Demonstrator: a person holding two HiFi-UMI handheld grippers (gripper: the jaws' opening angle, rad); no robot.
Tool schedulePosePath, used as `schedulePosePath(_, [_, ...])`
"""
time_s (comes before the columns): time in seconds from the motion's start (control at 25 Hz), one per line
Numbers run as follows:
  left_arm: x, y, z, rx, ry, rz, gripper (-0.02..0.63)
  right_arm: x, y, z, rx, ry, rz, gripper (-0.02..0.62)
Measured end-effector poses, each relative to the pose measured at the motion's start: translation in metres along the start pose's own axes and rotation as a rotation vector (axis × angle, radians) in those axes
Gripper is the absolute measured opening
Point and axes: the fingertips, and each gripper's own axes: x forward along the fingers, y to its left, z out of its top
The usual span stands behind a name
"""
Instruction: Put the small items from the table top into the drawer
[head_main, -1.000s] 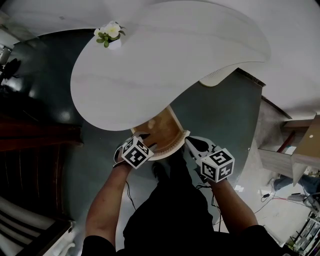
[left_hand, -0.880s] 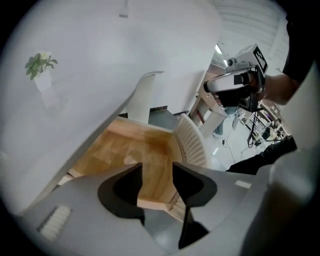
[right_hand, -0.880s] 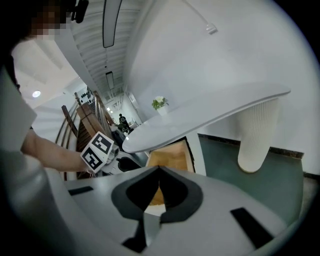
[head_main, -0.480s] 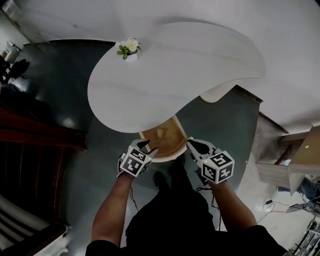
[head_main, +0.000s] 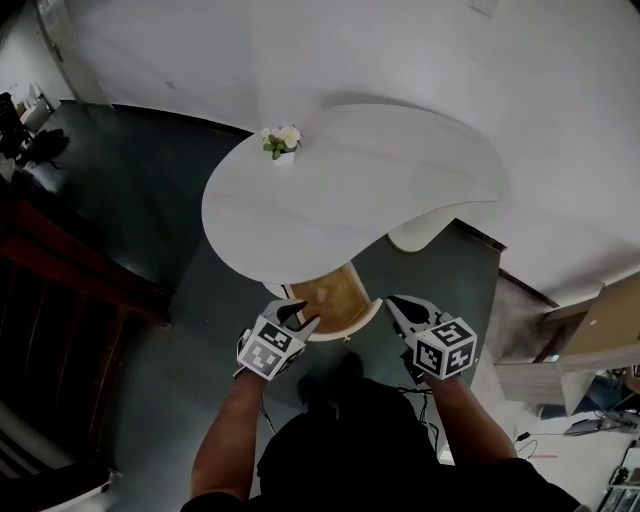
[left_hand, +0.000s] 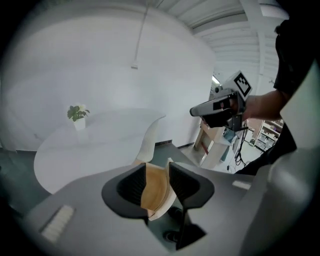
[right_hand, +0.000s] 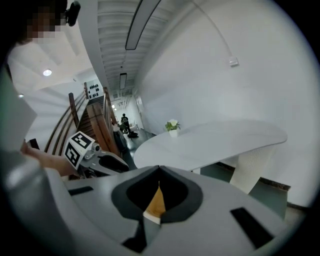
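Note:
The white curved table (head_main: 350, 190) bears only a small potted plant (head_main: 283, 142) at its far left edge. Under its near edge a drawer (head_main: 350, 322) stands pulled out, its wooden floor showing and nothing visible inside. My left gripper (head_main: 303, 315) hangs at the drawer's left front corner. Its jaws have just been closing but stand apart, with nothing between them (left_hand: 157, 165). My right gripper (head_main: 395, 303) hovers at the drawer's right front corner, its tips meeting on nothing (right_hand: 159, 169). Neither gripper touches the drawer.
A white pedestal (head_main: 415, 232) holds up the table at the right. Dark wooden stairs (head_main: 60, 300) run along the left, above dark green floor. Pale wooden boxes (head_main: 600, 330) and cables lie at the right. The person's dark-clothed body fills the bottom of the head view.
Both grippers have risen away from the drawer front. The head view has pulled back, so table and drawer look smaller. The left jaws stand narrower than before.

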Motion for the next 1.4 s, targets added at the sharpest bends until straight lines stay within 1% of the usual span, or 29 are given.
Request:
schedulePosePath(0.04, [-0.007,-0.001,0.007,-0.002,-0.022,-0.002,0.142,-0.003,0.001,0.004,-0.009,-0.007,-0.001,0.011])
schedulePosePath(0.12, [-0.020,-0.004,0.016,-0.005,-0.048,0.015,0.067,-0.008,0.004,0.011,-0.018,-0.026,0.009,0.011])
schedulePosePath(0.16, [-0.025,-0.004,0.020,-0.007,-0.059,0.033,0.058,-0.010,0.005,0.015,-0.025,-0.039,0.019,0.011])
schedulePosePath(0.32, [-0.036,-0.002,0.033,-0.012,-0.110,0.122,0.058,-0.021,0.011,0.034,-0.089,-0.102,0.061,0.011])
schedulePosePath(0.48, [-0.043,-0.015,0.052,-0.091,-0.158,0.160,0.058,-0.042,0.006,0.046,-0.124,-0.145,0.105,0.009])
schedulePosePath(0.56, [-0.046,-0.021,0.067,-0.101,-0.185,0.214,0.052,-0.056,0.000,0.053,-0.137,-0.181,0.133,0.009])
schedulePosePath(0.68, [-0.051,-0.031,0.087,-0.114,-0.227,0.308,0.023,-0.079,-0.014,0.059,-0.137,-0.229,0.166,0.009])
schedulePosePath(0.8, [-0.056,-0.047,0.104,-0.145,-0.278,0.359,0.020,-0.100,-0.029,0.061,-0.125,-0.259,0.186,0.009])
schedulePosePath(0.92, [-0.060,-0.063,0.116,-0.163,-0.309,0.407,0.018,-0.118,-0.043,0.057,-0.115,-0.270,0.201,0.009])
schedulePosePath(1.04, [-0.065,-0.079,0.126,-0.194,-0.348,0.447,0.017,-0.132,-0.052,0.055,-0.125,-0.277,0.222,0.009])
schedulePosePath(1.2, [-0.069,-0.096,0.133,-0.224,-0.387,0.475,0.017,-0.145,-0.057,0.059,-0.152,-0.286,0.249,0.009])
schedulePosePath(1.4, [-0.077,-0.098,0.138,-0.232,-0.411,0.492,0.017,-0.155,-0.057,0.077,-0.185,-0.323,0.255,0.009])
